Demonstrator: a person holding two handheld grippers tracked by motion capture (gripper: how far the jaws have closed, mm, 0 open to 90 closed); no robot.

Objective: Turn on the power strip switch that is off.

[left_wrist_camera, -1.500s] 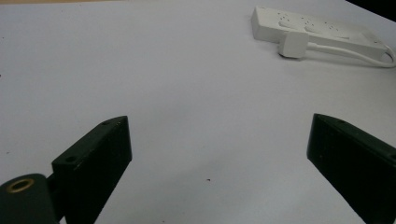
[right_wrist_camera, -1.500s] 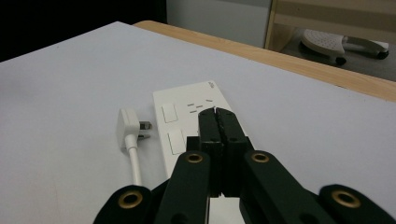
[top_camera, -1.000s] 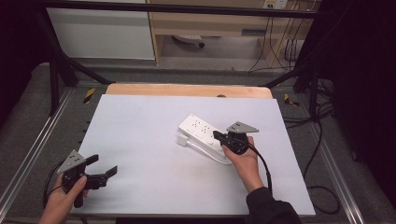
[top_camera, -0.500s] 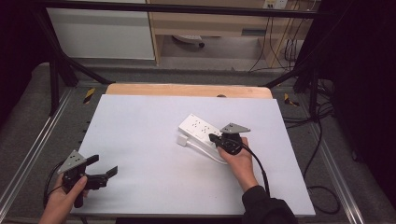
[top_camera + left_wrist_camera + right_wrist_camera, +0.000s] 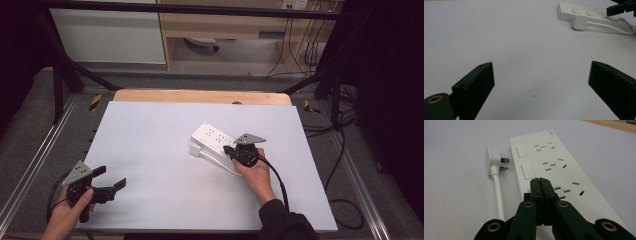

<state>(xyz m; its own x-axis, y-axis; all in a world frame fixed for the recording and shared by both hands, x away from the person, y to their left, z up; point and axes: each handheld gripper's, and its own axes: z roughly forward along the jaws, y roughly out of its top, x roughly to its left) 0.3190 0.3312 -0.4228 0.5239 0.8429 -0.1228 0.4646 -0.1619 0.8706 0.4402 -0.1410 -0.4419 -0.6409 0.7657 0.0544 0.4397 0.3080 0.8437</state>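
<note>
The right gripper (image 5: pixel 541 181) had its jaws pressed fully together with nothing between them, their tips resting on or just above the near end of the white power strip (image 5: pixel 216 136), beside its row of switches. It looked like the closed tips were meant to press a rocker switch (image 5: pixel 529 170) on the strip. To do that well, the tips needed to come down squarely on the switch face rather than on the socket holes next to it, with a short, firm push straight down so the light strip would not skid across the smooth white bench (image 5: pixel 150 150).

The strip lay slanted, right of the bench's middle. Its plug (image 5: pixel 492 160) lay just beside its far end, prongs pointing at the strip, and the white cord (image 5: pixel 498 195) ran back along the strip's side, close to the right hand (image 5: pixel 257 175). That cord was the one thing near enough to be caught or dragged.

The left gripper (image 5: pixel 107 184) sat well apart at the near left corner, jaws spread wide and holding nothing. It could have steadied the strip if it slid. A wooden board (image 5: pixel 200 96) edged the far side.
</note>
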